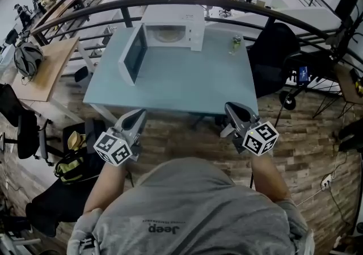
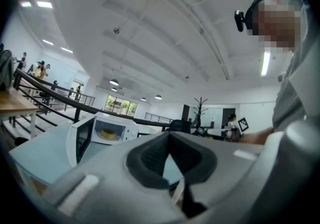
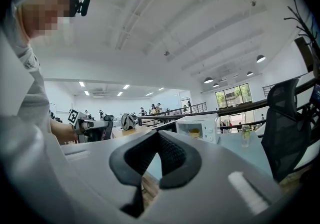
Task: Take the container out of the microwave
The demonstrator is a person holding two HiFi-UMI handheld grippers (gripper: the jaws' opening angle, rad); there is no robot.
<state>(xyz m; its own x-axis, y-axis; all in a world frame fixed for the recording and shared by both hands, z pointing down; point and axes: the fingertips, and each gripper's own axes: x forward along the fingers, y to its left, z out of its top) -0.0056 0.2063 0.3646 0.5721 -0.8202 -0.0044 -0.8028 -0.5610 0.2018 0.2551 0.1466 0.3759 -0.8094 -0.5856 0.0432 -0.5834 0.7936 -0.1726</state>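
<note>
A grey shirt [image 1: 170, 214] marked "Jeep" fills the foreground. The left claw [image 1: 138, 115] and right claw [image 1: 233, 109], each pressed together and empty, are held level short of the pale-blue surface [image 1: 187, 83], seemingly for the approach. At its 12 o'clock the microwave [image 1: 170, 14] stands door open, exposing the container [image 1: 168, 34] inside; a bottle [image 1: 236, 42] sits at 1 o'clock.

wood floor [image 1: 187, 134], blue table [image 1: 187, 86], blk railing [image 1: 170, 0]
</note>
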